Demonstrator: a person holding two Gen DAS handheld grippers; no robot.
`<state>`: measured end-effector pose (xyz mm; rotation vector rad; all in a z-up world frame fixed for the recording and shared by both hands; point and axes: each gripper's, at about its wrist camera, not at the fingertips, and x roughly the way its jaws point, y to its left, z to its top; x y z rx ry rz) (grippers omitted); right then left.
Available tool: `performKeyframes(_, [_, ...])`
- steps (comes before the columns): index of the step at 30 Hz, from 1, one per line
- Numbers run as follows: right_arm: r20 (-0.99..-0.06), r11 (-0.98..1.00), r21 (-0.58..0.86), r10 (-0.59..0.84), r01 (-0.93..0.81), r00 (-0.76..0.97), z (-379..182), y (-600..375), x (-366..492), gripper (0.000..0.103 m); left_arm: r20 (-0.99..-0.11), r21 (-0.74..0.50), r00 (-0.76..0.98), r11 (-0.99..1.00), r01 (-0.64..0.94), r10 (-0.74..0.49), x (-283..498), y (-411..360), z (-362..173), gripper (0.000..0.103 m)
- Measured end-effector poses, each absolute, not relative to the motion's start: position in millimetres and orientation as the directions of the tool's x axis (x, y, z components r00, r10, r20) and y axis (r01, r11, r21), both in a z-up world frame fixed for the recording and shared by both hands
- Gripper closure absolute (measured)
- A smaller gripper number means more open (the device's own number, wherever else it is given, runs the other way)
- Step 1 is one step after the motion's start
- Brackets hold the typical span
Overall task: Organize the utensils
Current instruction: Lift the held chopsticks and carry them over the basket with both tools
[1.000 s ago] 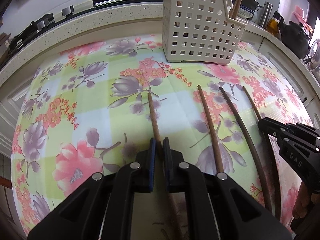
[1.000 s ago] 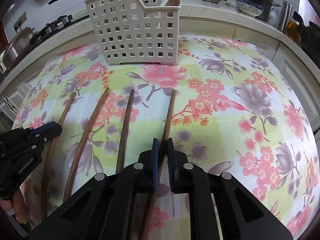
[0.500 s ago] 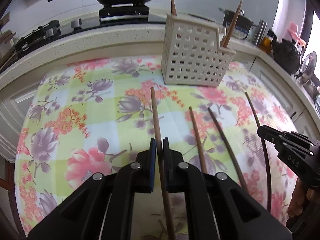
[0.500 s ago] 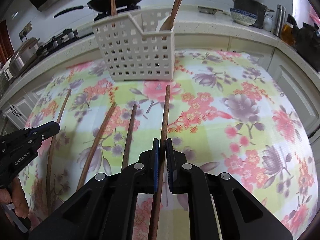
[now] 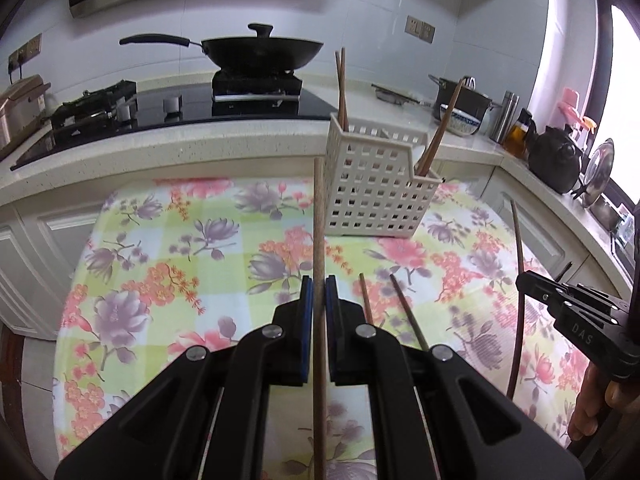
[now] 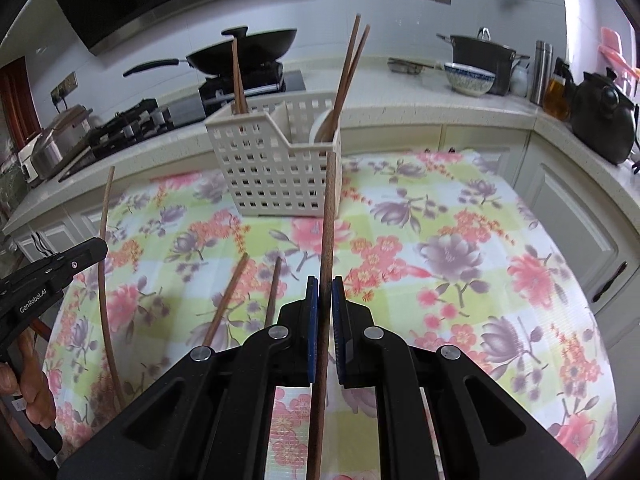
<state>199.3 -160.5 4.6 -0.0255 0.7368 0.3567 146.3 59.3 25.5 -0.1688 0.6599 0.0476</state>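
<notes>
Left wrist view: our left tongs (image 5: 319, 292) are clamped on one chopstick (image 5: 318, 220), lifted off the flowered desk (image 5: 132, 264); our right tongs (image 6: 325, 294) are clamped on another chopstick (image 6: 329, 216). Two loose chopsticks (image 6: 230, 298) lie mid-desk toward the near edge, possibly touching farther down. We judge this the carry step. Next, each stick must tip upright over the white basket (image 5: 376, 196) at the far edge and drop into a compartment.

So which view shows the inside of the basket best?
The right wrist view: it faces the basket's lower-cut open side, showing the divider, a white item inside and chopsticks in both compartments. The left wrist view shows the basket mostly from its perforated outer walls, its interior largely hidden.
</notes>
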Motion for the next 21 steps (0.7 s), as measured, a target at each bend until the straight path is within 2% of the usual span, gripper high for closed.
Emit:
performKeyframes(10, [-0.599,0.936,0.099,0.326,-0.337,0.731,36,-167,185,0.094,-0.562,-0.142,0.827,0.987,-0.079,-0.014,135,53,53,0.097])
performKeyframes(21, [-0.574,0.936,0.099,0.332,-0.338,0.749,48,-170,185,0.094,-0.542,-0.142,0.84,0.989,-0.052,-0.034,144,47,67,0.097])
